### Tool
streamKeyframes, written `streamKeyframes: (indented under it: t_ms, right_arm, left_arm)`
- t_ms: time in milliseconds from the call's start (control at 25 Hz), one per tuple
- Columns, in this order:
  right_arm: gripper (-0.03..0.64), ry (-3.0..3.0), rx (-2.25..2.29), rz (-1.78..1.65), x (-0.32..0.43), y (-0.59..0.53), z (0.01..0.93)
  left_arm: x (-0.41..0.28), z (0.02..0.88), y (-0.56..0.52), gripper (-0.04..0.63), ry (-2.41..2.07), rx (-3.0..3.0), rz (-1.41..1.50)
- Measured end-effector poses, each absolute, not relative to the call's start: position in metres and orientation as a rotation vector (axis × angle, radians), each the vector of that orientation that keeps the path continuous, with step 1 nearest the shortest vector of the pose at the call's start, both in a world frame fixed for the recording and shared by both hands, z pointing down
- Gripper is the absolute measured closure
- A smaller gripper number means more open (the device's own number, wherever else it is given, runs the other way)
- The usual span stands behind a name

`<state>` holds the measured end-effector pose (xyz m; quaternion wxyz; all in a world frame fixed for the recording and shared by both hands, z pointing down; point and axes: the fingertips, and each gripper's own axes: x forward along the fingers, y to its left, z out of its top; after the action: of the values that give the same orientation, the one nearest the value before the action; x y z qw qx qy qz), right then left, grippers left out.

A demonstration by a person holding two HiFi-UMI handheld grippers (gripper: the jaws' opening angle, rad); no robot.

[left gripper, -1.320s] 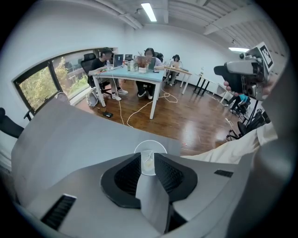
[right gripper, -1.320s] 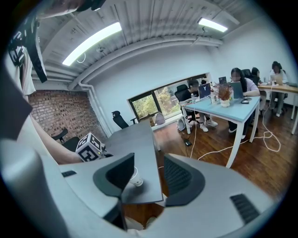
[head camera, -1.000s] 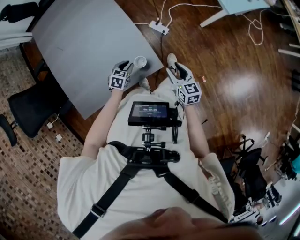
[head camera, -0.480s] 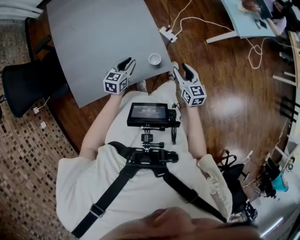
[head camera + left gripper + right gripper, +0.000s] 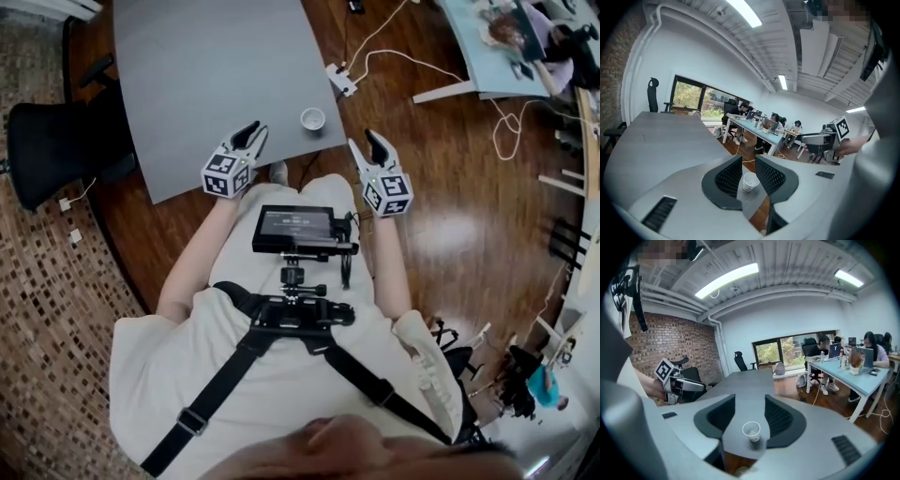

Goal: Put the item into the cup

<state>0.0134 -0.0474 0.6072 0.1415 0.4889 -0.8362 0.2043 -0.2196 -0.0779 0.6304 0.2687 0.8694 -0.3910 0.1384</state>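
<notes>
i'm backing my left gripper (image 5: 250, 132) off the cup (image 5: 312, 118) at the counter's (image 5: 206, 75) upper-centre corner. it and my right gripper (image 5: 366, 141) are hanging released and empty, so the drop is probably done.

The jaws of the left gripper (image 5: 748, 160) stand apart, pressing on nothing. Framed between them, farther off, a white paper cup (image 5: 750, 182) stands upright near the corner of a grey table (image 5: 665, 140), beside wooden floor (image 5: 740, 149).
</notes>
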Motion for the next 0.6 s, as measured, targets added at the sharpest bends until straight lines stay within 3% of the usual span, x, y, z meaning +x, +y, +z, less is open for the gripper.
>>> streamKeyframes:
  t_ms: [360,600]
  right_arm:
    - [0.407,-2.474,1.349,0.583,0.016,-0.029,0.594]
    - [0.407,-2.504,1.386,0.589,0.09,0.023,0.579]
  left_arm:
    - [-0.205,0.632,-0.034,0.505,-1.079,2.328,0.328]
    - [-0.147,0.609,0.013,0.505,-1.152,2.348,0.354]
